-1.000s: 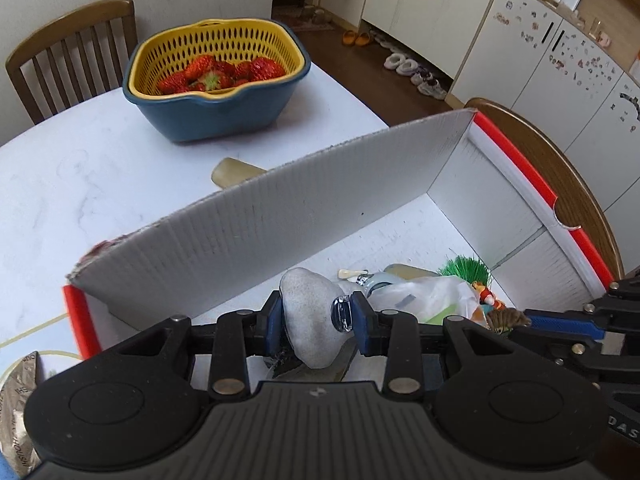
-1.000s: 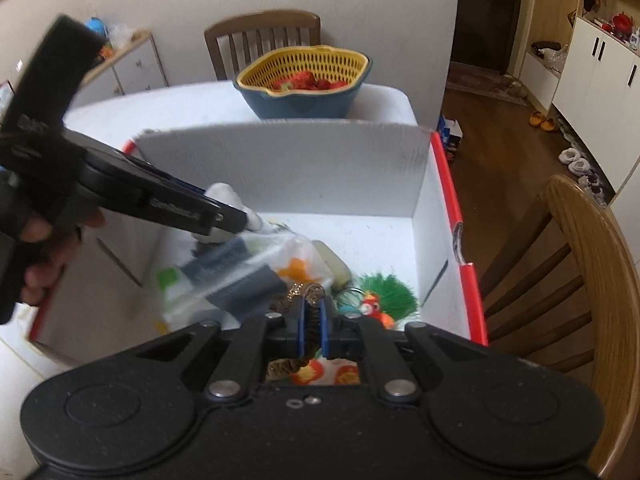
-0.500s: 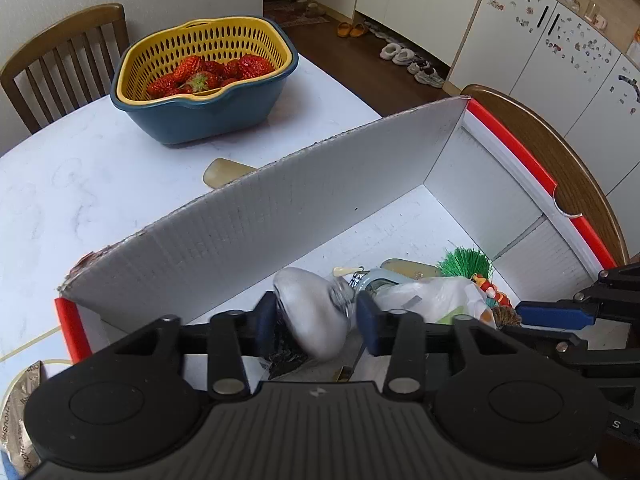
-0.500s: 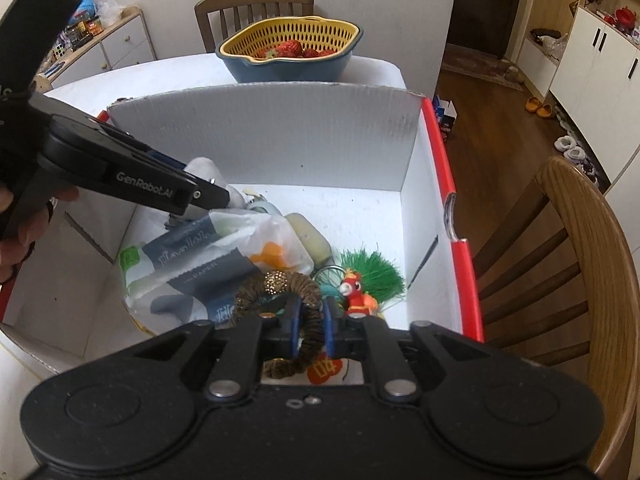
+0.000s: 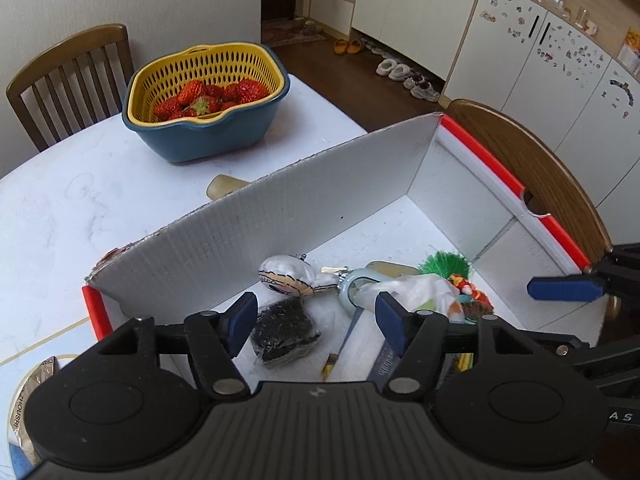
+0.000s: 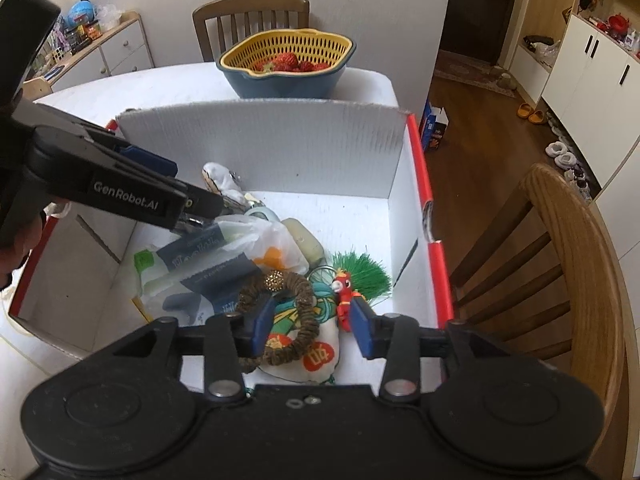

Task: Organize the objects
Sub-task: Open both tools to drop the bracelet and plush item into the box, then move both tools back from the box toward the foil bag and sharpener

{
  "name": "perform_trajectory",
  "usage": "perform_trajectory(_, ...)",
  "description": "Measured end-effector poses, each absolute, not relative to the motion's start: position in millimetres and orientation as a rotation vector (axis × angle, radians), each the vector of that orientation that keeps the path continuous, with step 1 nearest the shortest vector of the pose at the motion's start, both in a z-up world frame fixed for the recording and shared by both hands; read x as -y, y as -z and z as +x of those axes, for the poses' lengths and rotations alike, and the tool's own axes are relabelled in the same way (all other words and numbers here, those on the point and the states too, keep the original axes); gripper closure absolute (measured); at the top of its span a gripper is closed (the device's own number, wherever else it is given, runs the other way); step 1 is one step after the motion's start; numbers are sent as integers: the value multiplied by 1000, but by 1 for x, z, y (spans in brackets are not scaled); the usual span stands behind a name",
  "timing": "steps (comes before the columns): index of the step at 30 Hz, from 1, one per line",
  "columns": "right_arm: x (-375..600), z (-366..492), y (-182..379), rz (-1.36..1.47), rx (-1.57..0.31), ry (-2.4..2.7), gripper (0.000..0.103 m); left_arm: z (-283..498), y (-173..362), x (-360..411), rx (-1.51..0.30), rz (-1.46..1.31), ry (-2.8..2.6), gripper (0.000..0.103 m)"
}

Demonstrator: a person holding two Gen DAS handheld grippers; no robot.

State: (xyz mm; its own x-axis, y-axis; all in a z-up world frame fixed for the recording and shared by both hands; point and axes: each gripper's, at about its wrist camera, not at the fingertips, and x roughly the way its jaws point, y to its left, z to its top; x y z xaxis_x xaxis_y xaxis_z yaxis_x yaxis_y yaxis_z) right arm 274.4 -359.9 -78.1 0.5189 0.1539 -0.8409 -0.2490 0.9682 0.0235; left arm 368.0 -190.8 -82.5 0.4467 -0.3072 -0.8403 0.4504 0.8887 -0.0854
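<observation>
Right wrist view: "GenRobot.AI" printed on left hand-held gripper (image 6: 200, 204), jaws spread, holding nothing, above white box (image 6: 280, 144). Right hand-held gripper (image 6: 312, 320) likewise spread wide, brown scrunchie (image 6: 296, 320) lying loose by its left finger. Ahead: printed plastic bag (image 6: 224, 260), lettering unreadable; strawberry basket (image 6: 288, 56) beyond on surface (image 6: 120, 92).

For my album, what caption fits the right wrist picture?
Open right tongs hover over a brown hair scrunchie inside the white box, strawberry basket behind.
</observation>
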Motion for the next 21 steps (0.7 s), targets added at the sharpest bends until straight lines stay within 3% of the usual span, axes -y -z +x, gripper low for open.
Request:
perform_trajectory(15,355,256,47,-102,-922,-262,42,337,51,174,-934,120,479,38)
perform_trajectory(21,351,249,38,-85,-909,-266,34,321,36,160,-890,95,472,26)
